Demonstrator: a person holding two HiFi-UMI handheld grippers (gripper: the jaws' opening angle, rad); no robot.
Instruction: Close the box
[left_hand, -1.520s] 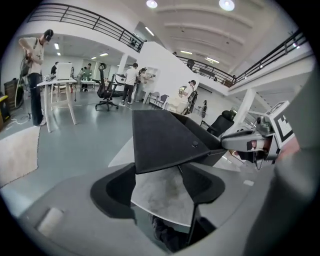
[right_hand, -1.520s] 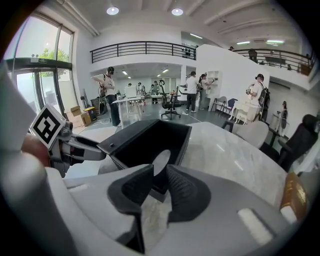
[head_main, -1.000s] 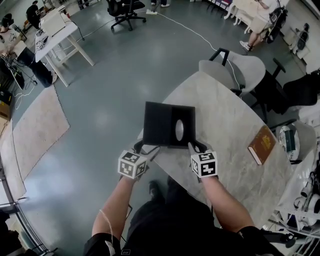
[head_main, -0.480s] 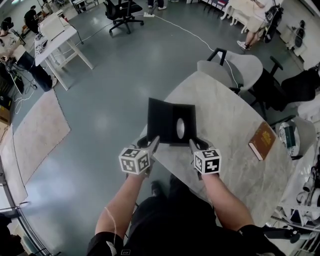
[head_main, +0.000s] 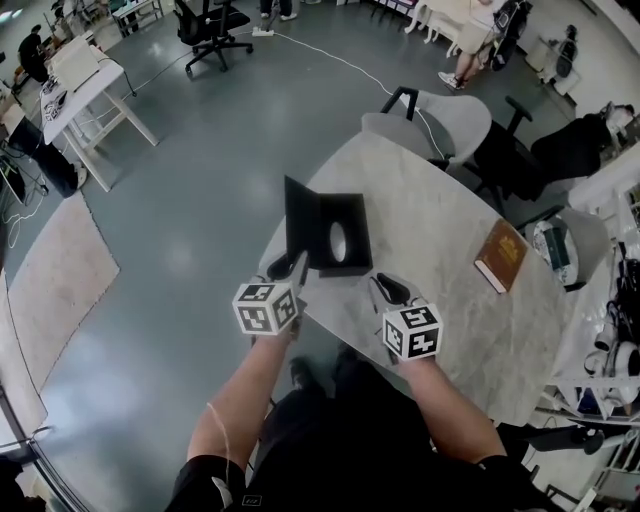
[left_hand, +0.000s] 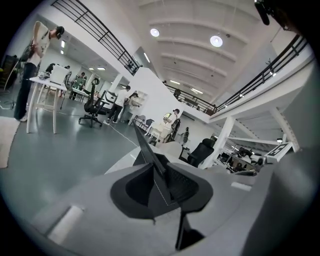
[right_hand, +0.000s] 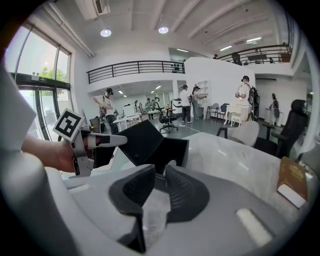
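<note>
A black box (head_main: 347, 240) sits near the marble table's (head_main: 440, 220) left edge, an oval white patch on its inside. Its lid (head_main: 300, 222) stands up along the left side. My left gripper (head_main: 292, 268) is at the lid's near lower corner. In the left gripper view the thin lid (left_hand: 145, 147) runs between the jaws, which are closing, the pads close on either side. My right gripper (head_main: 385, 290) hovers just short of the box's near right corner. Its jaws are closing with only a narrow gap and nothing between them. In the right gripper view the box (right_hand: 172, 150) lies ahead.
A brown book (head_main: 500, 256) lies on the table to the right. A grey chair (head_main: 440, 120) stands at the table's far side, a black one (head_main: 520, 150) beside it. The table's edge runs right under the box's left side, with floor beyond.
The lid has risen from lying flat at the left to standing upright. My left gripper moved up to its near edge and narrowed its jaws. The right gripper drew back from the box.
</note>
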